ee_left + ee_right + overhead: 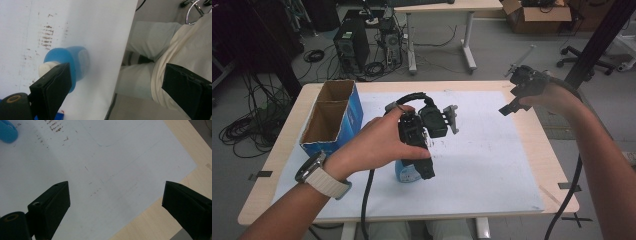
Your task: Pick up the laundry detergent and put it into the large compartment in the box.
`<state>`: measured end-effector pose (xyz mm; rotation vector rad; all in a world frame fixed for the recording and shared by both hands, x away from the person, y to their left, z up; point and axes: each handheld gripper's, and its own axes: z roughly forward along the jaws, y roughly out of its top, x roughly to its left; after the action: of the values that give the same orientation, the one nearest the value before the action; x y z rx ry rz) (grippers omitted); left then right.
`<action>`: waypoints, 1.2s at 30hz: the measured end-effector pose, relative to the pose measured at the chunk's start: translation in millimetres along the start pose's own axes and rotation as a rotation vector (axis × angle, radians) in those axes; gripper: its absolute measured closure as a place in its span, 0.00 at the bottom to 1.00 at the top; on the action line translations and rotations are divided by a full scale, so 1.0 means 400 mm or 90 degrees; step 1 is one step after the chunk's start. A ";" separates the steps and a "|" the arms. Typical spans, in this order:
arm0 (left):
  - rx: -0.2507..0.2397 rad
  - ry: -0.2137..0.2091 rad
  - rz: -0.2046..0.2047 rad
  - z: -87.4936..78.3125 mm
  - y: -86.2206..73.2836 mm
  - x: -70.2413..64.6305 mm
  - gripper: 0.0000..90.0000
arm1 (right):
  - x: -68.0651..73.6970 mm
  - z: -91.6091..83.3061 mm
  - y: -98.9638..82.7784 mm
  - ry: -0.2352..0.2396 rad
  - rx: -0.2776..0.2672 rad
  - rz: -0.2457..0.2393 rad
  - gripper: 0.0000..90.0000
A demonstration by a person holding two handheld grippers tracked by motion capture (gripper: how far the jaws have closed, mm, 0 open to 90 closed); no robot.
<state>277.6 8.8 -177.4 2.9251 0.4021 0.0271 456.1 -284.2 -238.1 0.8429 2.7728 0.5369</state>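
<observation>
High view: the left gripper (424, 150) hangs over the near middle of the desk (532, 150), and the hand and gripper body hide most of the blue bottle (404, 172) lying on the white sheet (482, 150), while the right gripper (512, 107), raised near the far right edge, is too small here to read its jaws. Left gripper view: the jaws stand spread and empty, the bottle with its white cap (46, 67) lies below them, partly covered by the left jaw and its label blurred. Right gripper view: the jaws are spread wide over bare sheet, with the bottle cut off at the top left corner (7, 131).
</observation>
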 end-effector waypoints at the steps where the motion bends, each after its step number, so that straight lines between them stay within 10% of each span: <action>1: 0.001 0.000 0.002 0.000 0.001 0.000 0.10 | 0.000 0.001 0.000 0.000 0.001 0.000 0.09; 36: -0.028 0.042 -0.012 -0.052 0.009 0.036 0.07 | 0.007 -0.007 -0.003 0.001 -0.004 -0.002 0.09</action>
<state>291.5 13.1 -156.3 2.8833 0.4333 0.1283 452.3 -284.4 -236.1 0.8377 2.7723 0.5465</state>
